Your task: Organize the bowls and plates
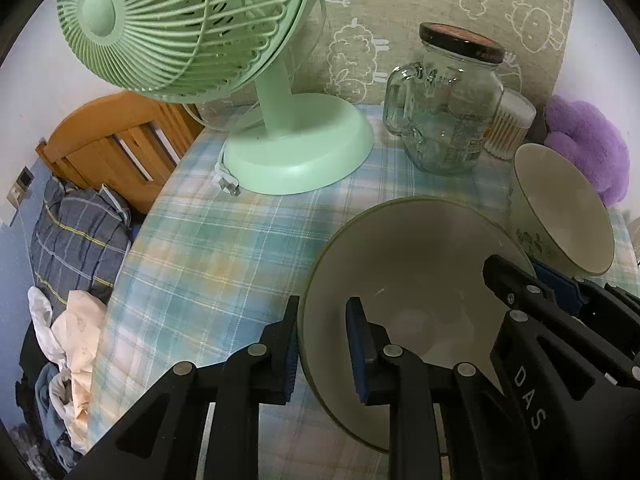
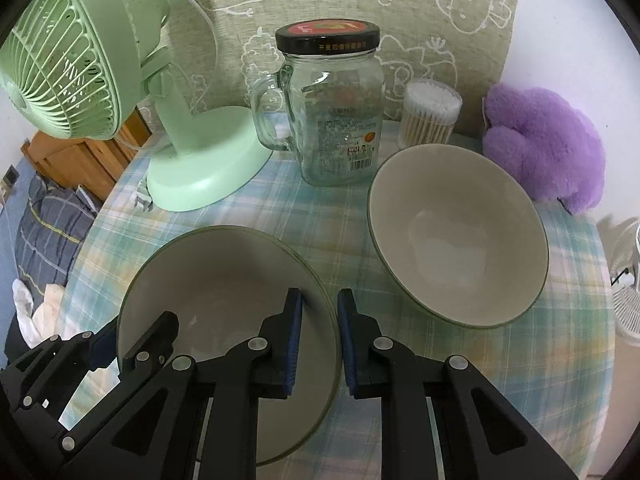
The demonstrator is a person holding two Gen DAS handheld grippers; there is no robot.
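Plaid tablecloth [image 2: 328,216] is covering the round table under both tools. Left gripper [image 1: 324,354] and right gripper [image 2: 318,340] are each straddling opposite rims of the near bowl [image 2: 224,280], one finger inside, one outside, jaws parted with gaps showing, not yet clamping. Beyond the right jaws, the far bowl [image 2: 456,240] is sitting upright. Risk: uneven closing could be tipping the glazed rim or letting it slip. Both bowls are looking pale, green-edged, empty
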